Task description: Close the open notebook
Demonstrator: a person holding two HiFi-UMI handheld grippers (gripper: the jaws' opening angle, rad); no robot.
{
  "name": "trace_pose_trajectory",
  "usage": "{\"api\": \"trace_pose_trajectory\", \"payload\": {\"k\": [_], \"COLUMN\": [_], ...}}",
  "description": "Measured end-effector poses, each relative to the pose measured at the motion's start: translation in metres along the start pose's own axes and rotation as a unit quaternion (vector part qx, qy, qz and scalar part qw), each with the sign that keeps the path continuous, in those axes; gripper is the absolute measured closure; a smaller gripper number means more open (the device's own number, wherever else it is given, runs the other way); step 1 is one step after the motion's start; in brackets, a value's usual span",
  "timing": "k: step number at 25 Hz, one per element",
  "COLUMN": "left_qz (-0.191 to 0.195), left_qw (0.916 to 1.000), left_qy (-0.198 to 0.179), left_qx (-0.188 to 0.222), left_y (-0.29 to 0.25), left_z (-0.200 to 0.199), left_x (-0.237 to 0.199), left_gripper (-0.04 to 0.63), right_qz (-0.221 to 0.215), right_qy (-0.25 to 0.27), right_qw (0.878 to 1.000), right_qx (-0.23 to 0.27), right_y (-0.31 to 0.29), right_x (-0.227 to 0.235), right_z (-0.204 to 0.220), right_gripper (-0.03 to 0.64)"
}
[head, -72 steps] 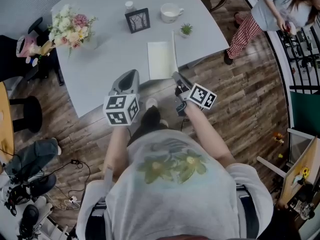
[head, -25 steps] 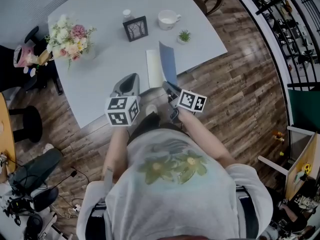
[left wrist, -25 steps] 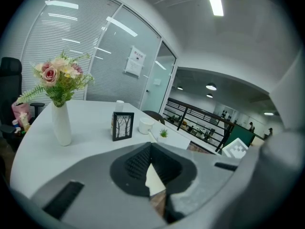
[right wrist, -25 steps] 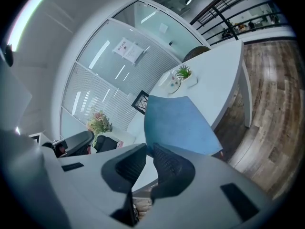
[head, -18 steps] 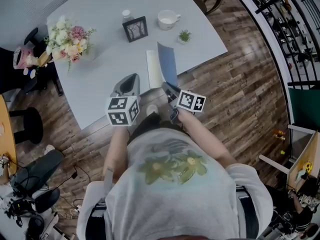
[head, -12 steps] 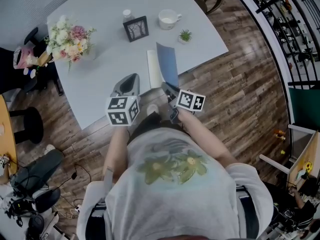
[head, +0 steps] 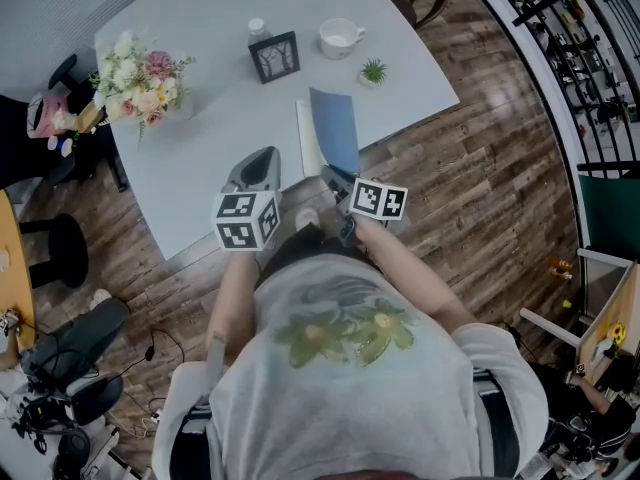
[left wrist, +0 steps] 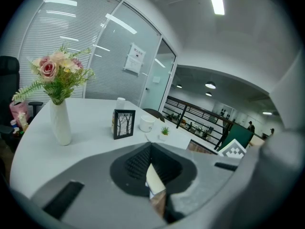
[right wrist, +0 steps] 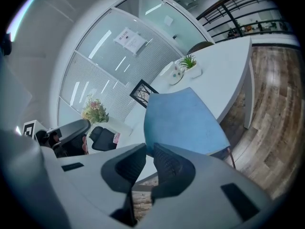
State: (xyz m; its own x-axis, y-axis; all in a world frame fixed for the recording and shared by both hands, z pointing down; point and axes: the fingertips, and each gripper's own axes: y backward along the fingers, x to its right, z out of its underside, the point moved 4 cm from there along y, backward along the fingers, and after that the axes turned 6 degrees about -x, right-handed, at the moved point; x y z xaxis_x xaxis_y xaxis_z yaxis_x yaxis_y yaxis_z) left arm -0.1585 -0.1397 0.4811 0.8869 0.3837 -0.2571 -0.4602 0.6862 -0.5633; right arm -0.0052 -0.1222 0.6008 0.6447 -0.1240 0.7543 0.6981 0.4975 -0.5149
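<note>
Left gripper (head: 261,160) hangs closed and empty above the table's (head: 200,38) near edge. Right gripper (head: 334,176) pinches the notebook's (head: 305,140) blue cover (head: 335,130), raised and tilted over the page. Beyond stand a frame (head: 274,56) and a cup (head: 339,37).

Head view: above the person (head: 340,368), looking steeply down on the pale grey surface (head: 200,138). Left gripper view: low at its near edge, facing across. Right gripper view: rolled, close up on the blue notebook cover (right wrist: 183,120). All three share the black picture frame (head: 274,56).
</note>
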Motion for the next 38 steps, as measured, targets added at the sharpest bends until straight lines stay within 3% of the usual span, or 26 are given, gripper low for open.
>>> {"api": "trace_pose_trajectory", "payload": {"k": [15,38], "left_qz": [-0.001,-0.011], "left_qw": [0.9999,0.9997], "left_qy": [0.006,0.013], "left_qx": [-0.011,-0.016], "left_y": [-0.001,-0.002], "left_z": [0.01,0.014], "left_x": [-0.004,-0.012], "left_gripper": [0.594,0.594], "right_qz": [0.037,0.096], "right_qy": [0.031,0.087], "right_qw": [0.998,0.984], "right_qx": [-0.043,-0.119], "right_y": [-0.023,-0.053], "right_x": [0.008,0.017], "right_z": [0.012,0.024], "right_gripper": [0.557,0.541]}}
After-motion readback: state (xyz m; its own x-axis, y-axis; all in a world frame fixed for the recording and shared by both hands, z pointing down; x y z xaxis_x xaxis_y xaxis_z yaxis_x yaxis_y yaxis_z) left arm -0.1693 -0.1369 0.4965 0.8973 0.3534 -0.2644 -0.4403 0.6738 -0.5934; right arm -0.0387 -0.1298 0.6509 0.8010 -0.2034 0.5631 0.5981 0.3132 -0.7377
